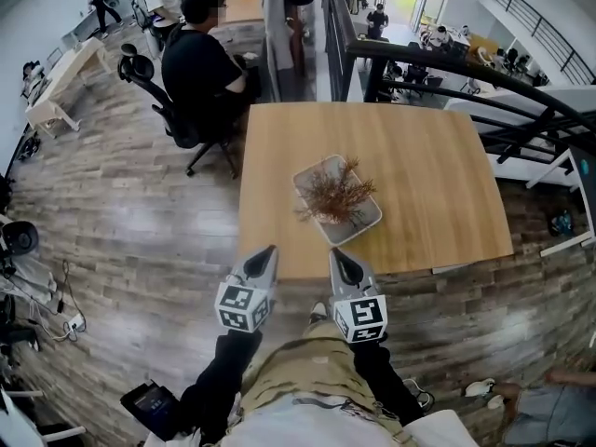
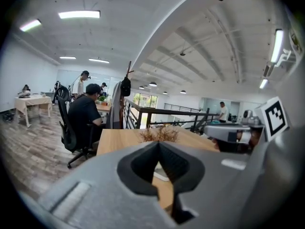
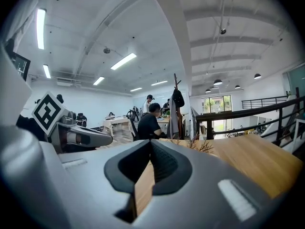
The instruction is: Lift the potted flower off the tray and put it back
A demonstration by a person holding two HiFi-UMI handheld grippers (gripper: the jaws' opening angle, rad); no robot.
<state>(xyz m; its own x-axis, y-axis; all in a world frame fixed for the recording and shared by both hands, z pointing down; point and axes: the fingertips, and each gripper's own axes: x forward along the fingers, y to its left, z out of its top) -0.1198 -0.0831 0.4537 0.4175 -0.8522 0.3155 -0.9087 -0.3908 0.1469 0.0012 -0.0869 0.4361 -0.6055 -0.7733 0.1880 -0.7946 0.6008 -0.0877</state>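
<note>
Standing well beyond right claw [image 1: 336,254]: potted flower [image 1: 335,195]

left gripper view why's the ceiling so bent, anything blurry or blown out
Left gripper view: the fisheye lens bows the white ceiling beam and the corners go black; the brown dried potted flower is sharp, the near left gripper is soft. Right gripper view: same bowing, the ceiling strip light burns white. Head view: even light on the pale wooden table.

The potted flower [image 1: 333,194] — pot hidden under its own dry sprigs.
</note>
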